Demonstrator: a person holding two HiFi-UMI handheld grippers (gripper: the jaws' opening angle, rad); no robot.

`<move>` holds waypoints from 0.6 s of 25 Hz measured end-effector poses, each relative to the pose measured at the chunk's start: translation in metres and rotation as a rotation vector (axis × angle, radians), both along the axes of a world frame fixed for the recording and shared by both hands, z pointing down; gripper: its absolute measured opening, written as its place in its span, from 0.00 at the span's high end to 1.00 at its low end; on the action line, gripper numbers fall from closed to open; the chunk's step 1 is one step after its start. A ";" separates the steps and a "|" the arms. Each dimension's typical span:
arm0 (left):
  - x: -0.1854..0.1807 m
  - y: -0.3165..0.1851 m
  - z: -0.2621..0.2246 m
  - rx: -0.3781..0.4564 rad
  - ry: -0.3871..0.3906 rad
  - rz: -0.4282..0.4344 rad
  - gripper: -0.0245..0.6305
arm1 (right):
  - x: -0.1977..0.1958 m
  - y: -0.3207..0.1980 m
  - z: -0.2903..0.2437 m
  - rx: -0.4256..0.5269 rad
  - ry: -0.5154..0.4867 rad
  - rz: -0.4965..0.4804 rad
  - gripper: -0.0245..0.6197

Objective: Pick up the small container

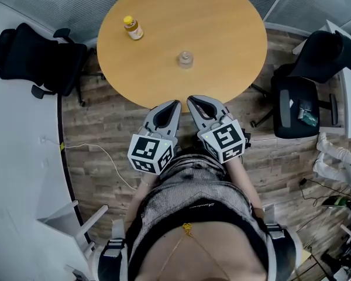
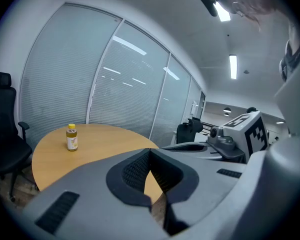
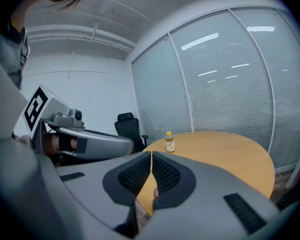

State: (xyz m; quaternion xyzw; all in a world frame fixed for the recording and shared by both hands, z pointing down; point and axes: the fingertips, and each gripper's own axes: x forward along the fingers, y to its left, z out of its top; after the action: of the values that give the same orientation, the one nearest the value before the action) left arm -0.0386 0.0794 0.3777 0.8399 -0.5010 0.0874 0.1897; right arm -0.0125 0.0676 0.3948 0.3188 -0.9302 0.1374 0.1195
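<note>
Clear and squat, the small container stands upright on the round wooden table, a little below the table's middle in the head view and well apart from the yellow-capped bottle at the upper left. It lies straight up the frame from both tongs, almost on the line that runs between them. Seen from above it is round, so no long axis favours one angle of approach.

The left tongs and the right tongs hover side by side at the table's near edge, tips aimed up-frame toward the container. Each pair is pressed together with nothing between: the left gripper view shows its ribbed pads meeting, and the right gripper view shows the same.

The right tongs look marginally nearer, though the difference is slight. Neither gripper view shows the container plainly; only the bottle appears. Whichever pair goes must first spread wide and travel up-frame across bare table.
</note>
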 end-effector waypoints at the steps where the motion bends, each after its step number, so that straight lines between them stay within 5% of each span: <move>1: 0.001 -0.002 0.000 0.000 0.000 -0.007 0.93 | 0.001 -0.002 0.001 -0.001 -0.001 -0.005 0.93; 15: 0.020 -0.028 0.001 -0.002 0.018 -0.106 0.93 | 0.023 -0.031 0.004 -0.013 -0.009 -0.086 0.93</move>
State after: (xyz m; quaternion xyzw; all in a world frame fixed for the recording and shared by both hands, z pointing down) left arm -0.0183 0.0516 0.3789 0.8127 -0.5430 0.0701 0.1995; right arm 0.0105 0.0363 0.3993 0.2772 -0.9426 0.1396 0.1230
